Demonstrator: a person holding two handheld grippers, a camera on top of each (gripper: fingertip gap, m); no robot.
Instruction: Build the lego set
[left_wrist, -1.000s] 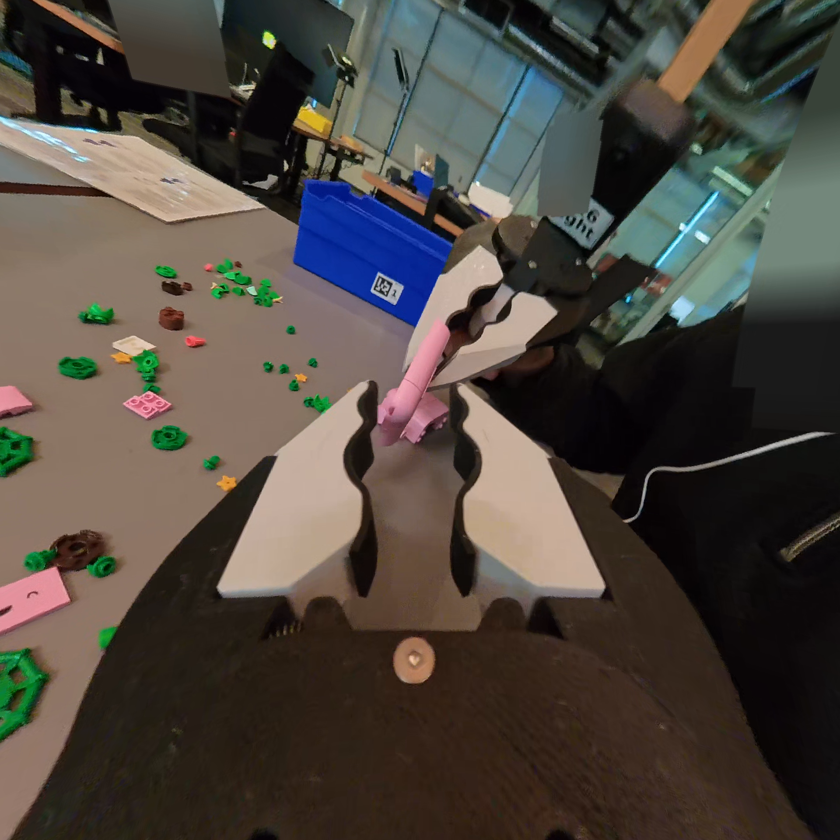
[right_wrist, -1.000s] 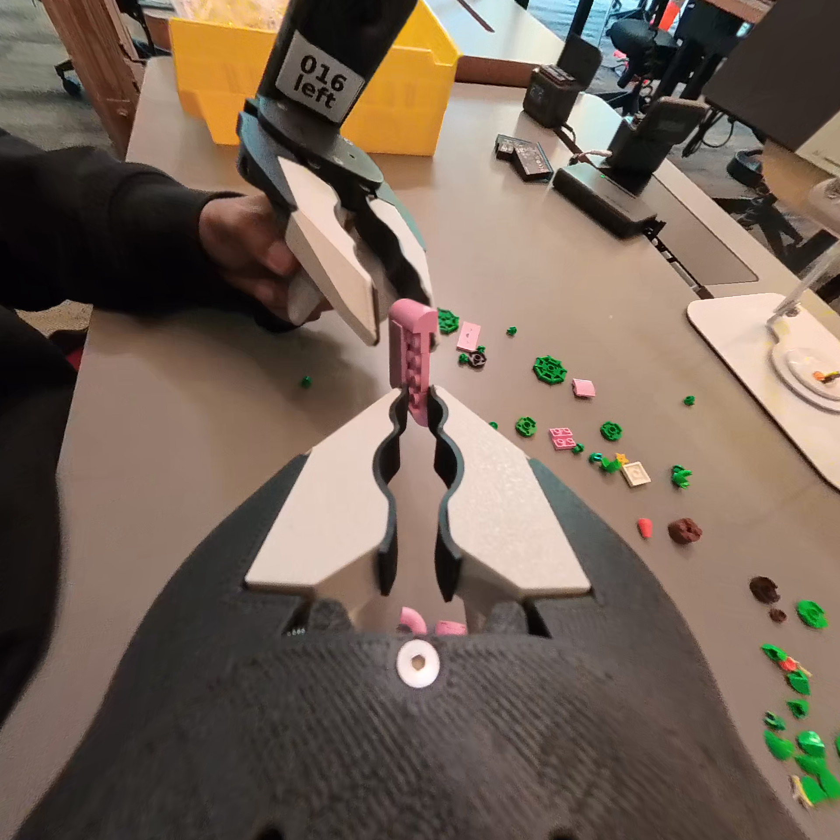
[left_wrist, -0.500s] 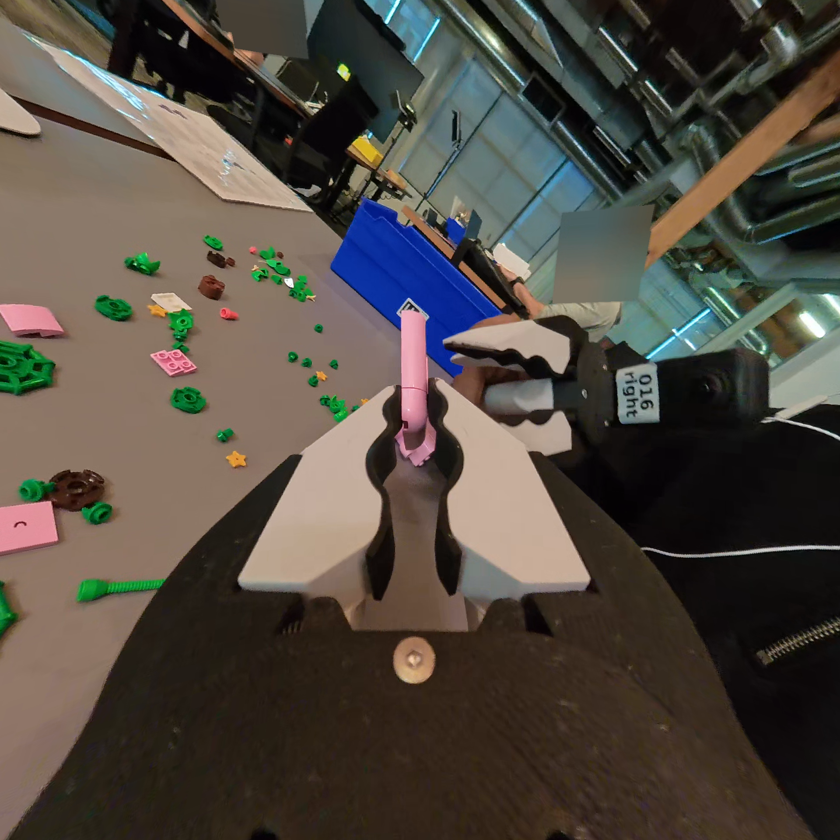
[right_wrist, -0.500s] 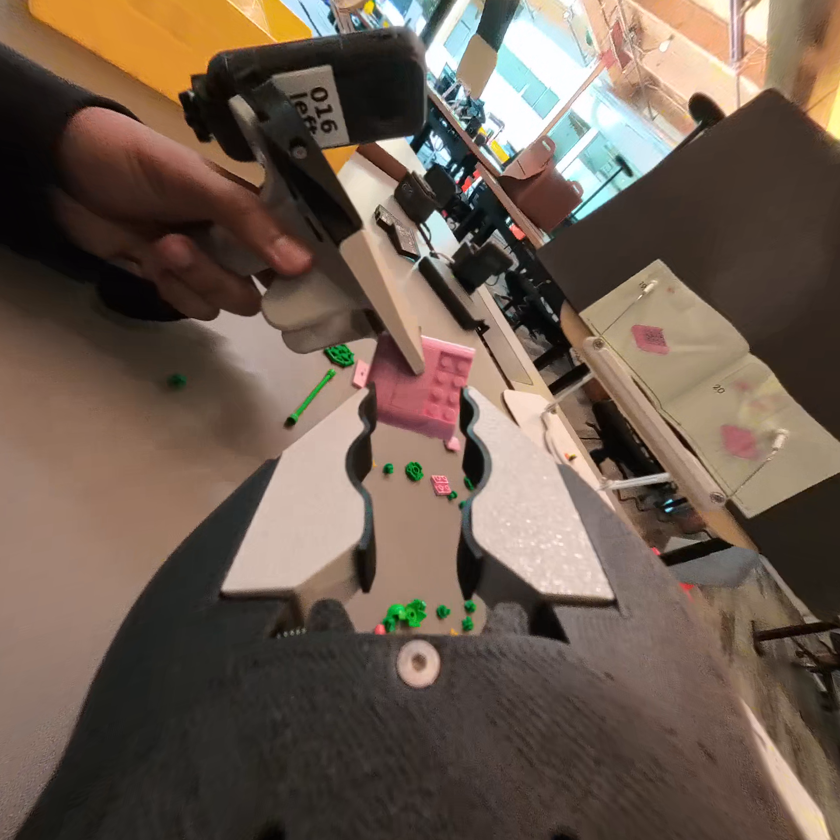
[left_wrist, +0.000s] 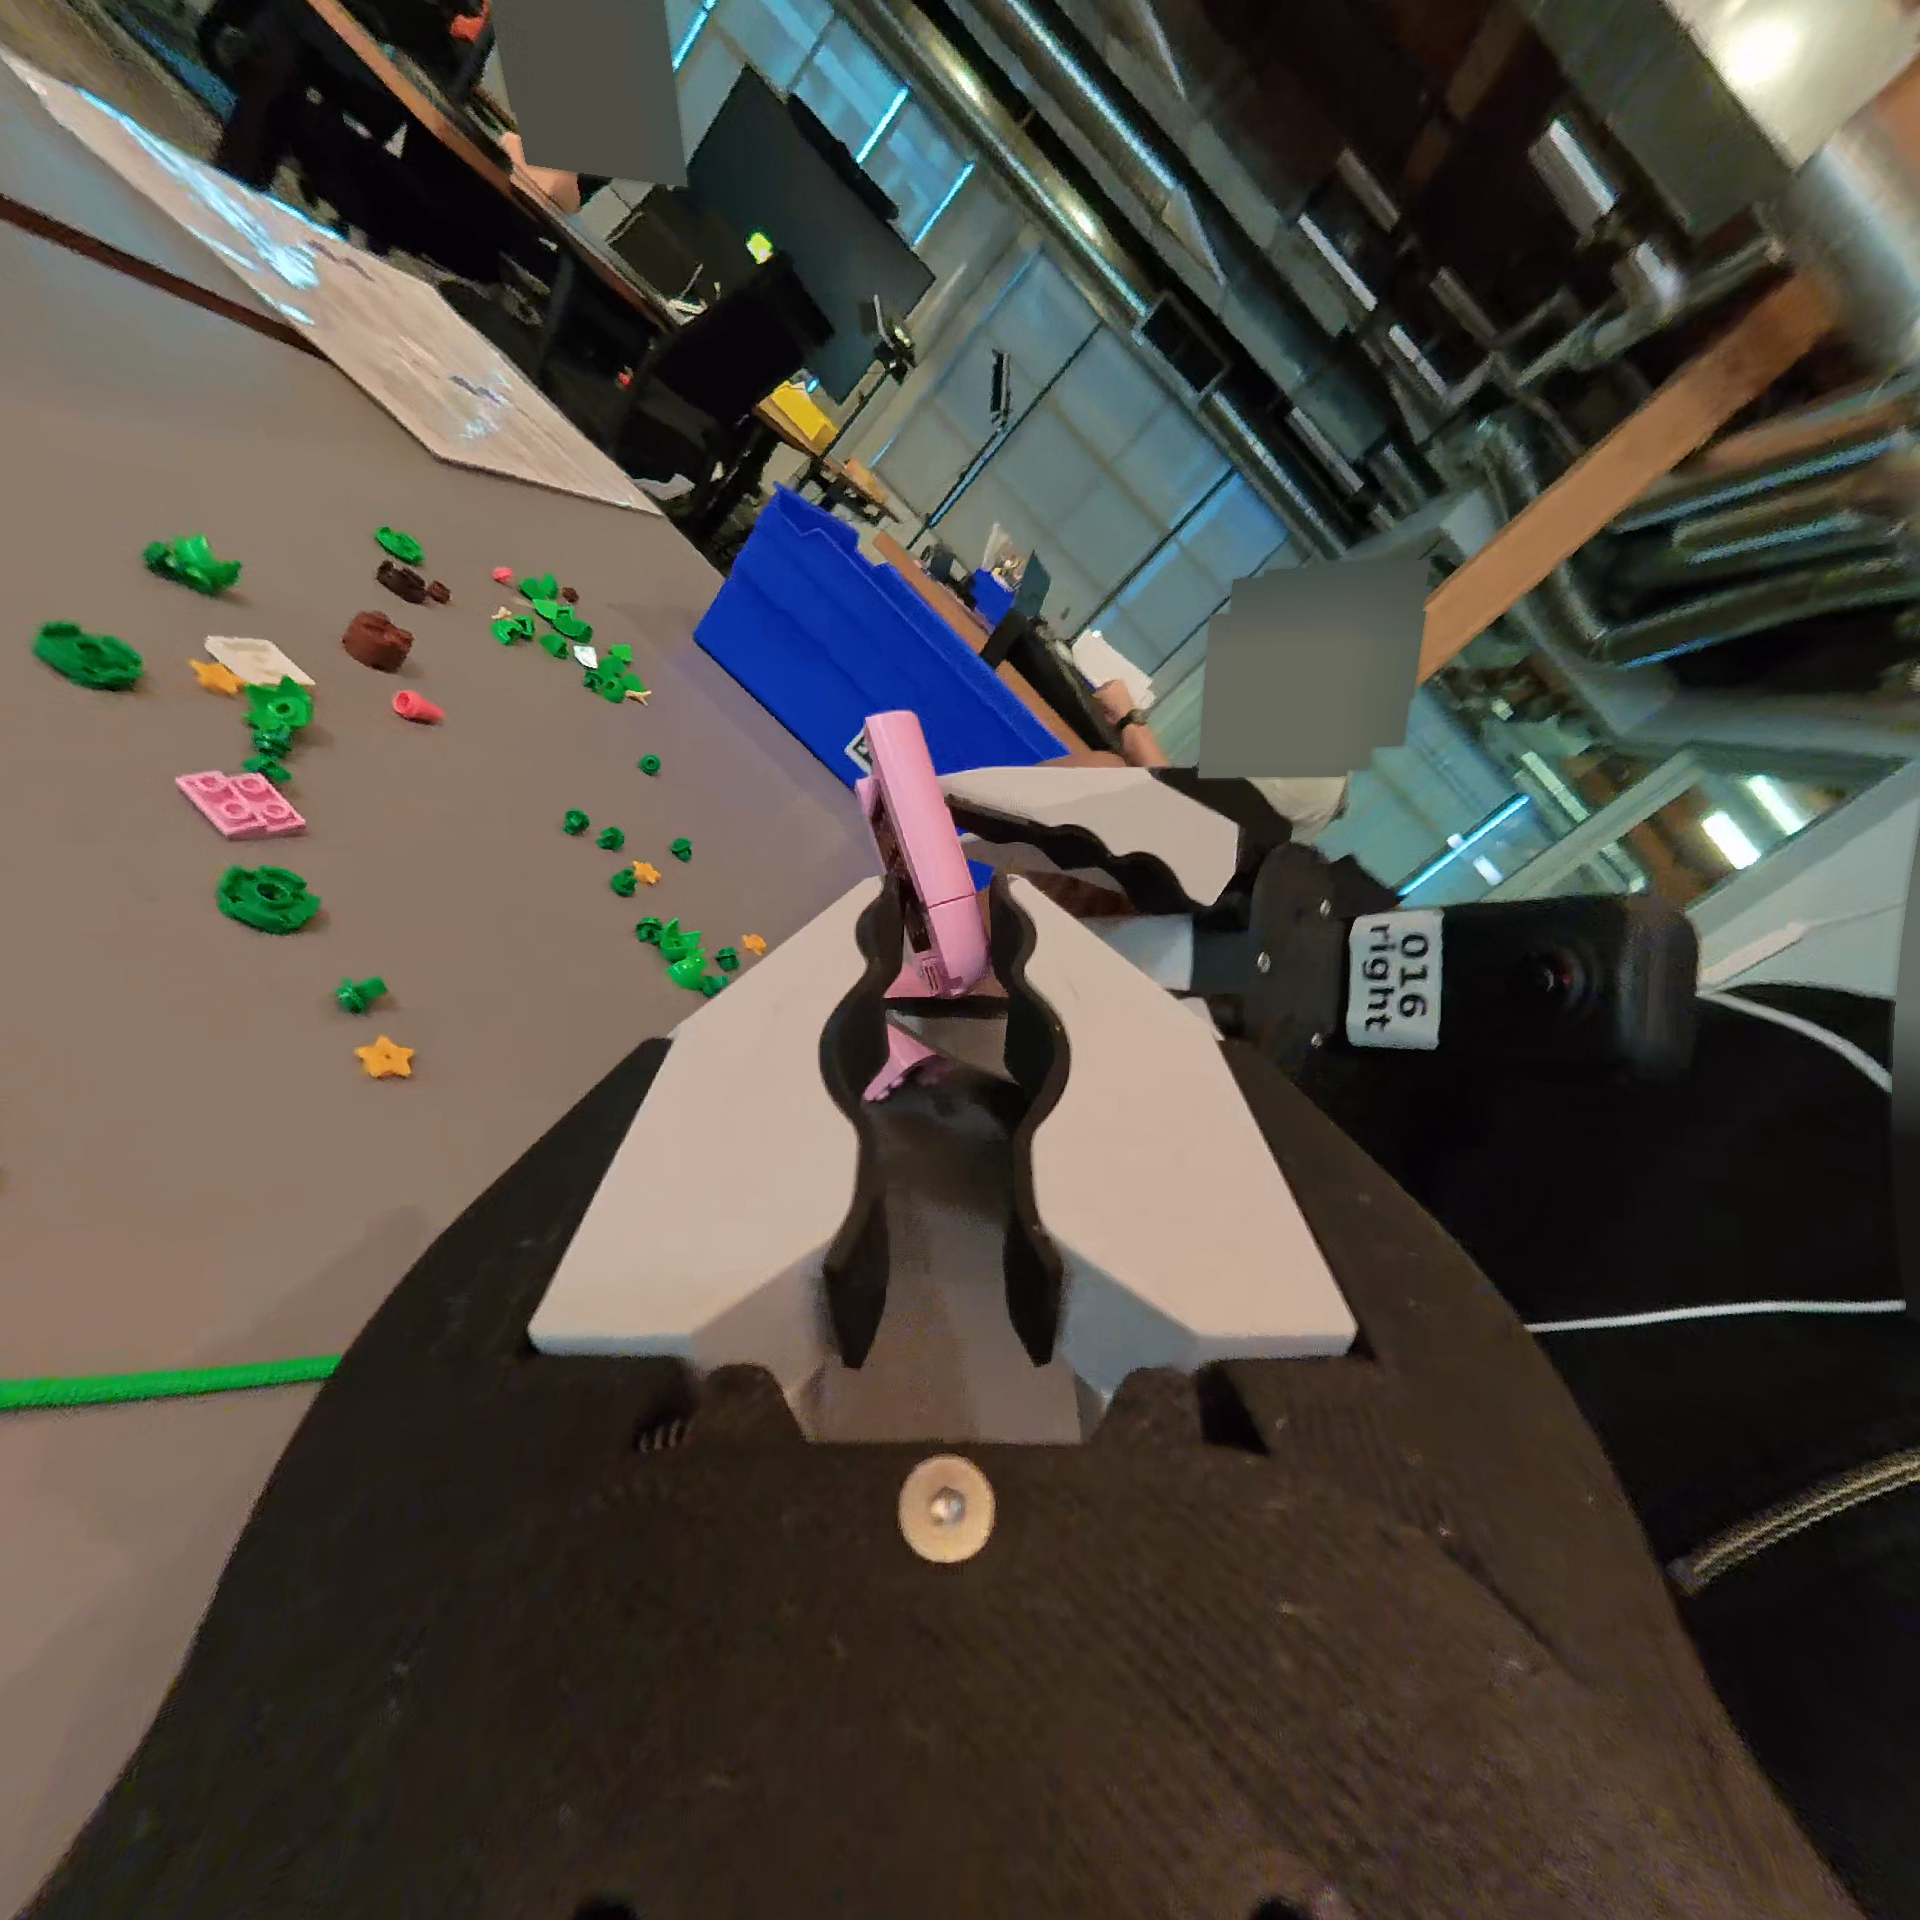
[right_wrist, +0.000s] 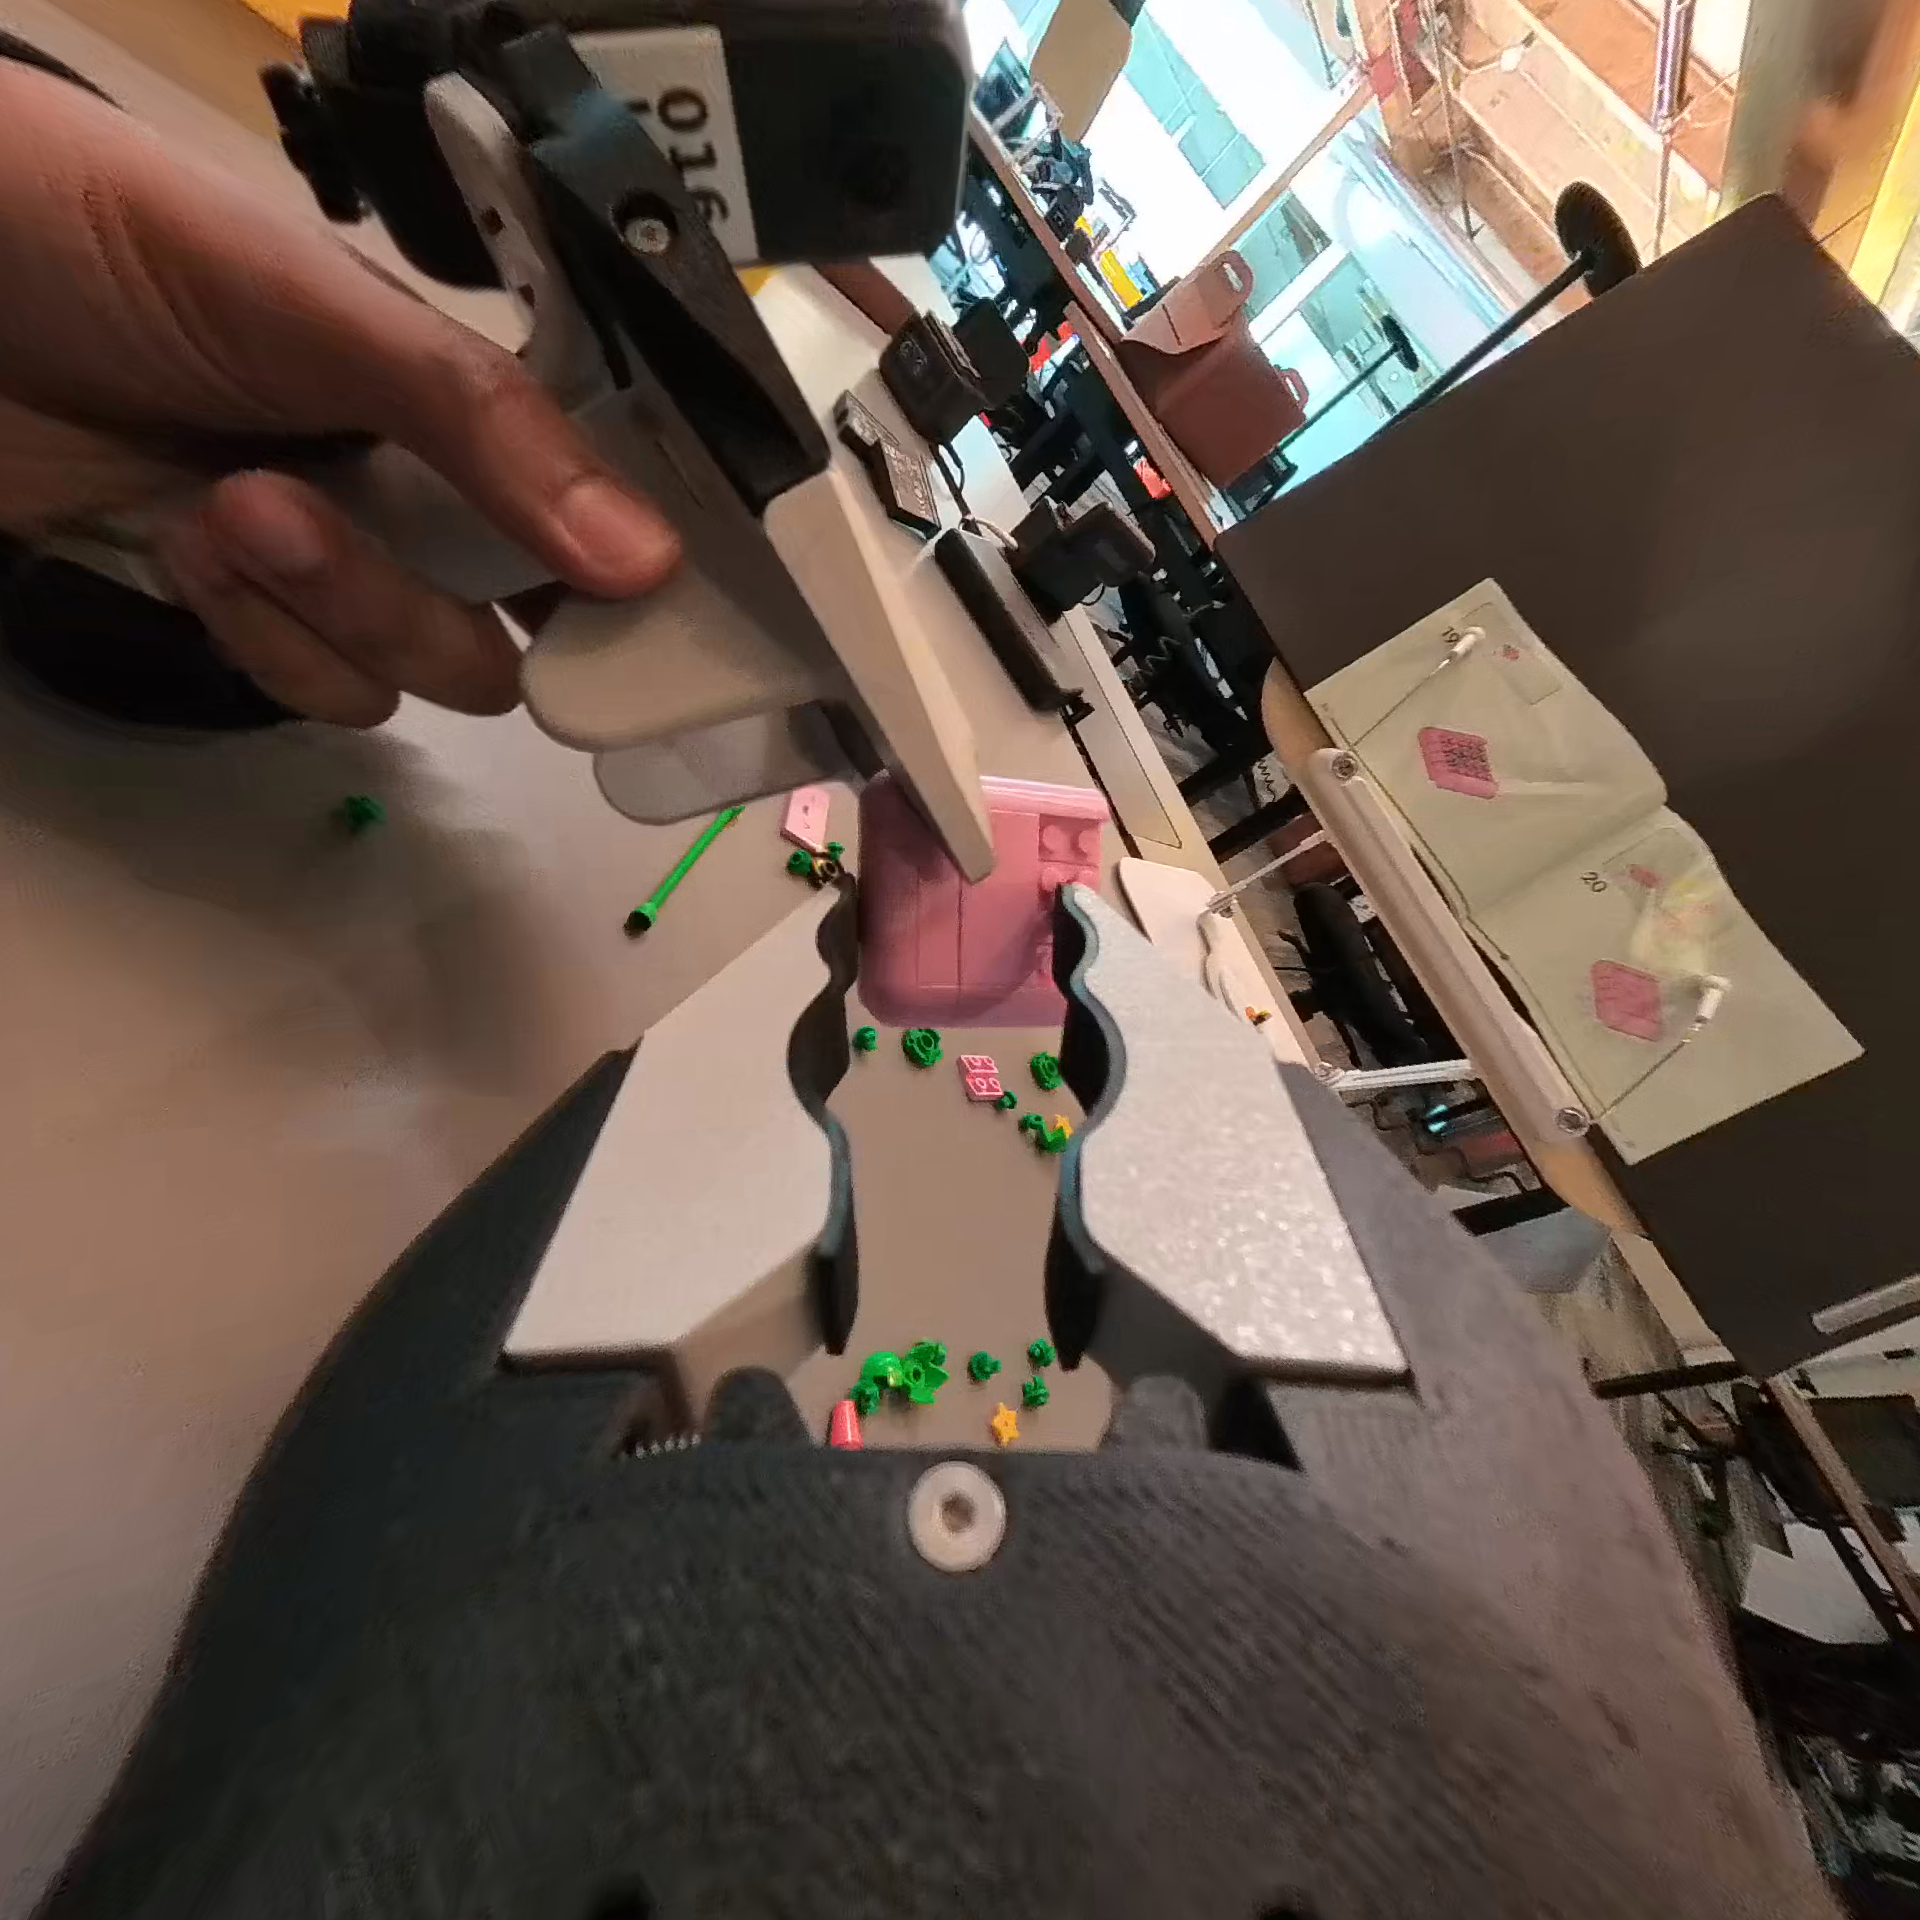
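Lego pieces (left_wrist: 268, 899), green ones mostly, lie scattered on the grey table (left_wrist: 156, 1143) at left; one pink assembly (left_wrist: 925, 883) stands pinched edge-on in the left gripper (left_wrist: 940, 914), above the table, while the right gripper (right_wrist: 956, 935) brackets its flat sides, fingers spread.

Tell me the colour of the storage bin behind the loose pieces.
Blue plastic bin, clearest in the left wrist view.

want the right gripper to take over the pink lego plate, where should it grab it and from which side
Grip the pink plate across its two side edges, low down, coming straight on at its flat face. The left gripper pinches its faces edge-on, and one of its fingers covers the upper middle, so only the sides are free. The right gripper already straddles them.
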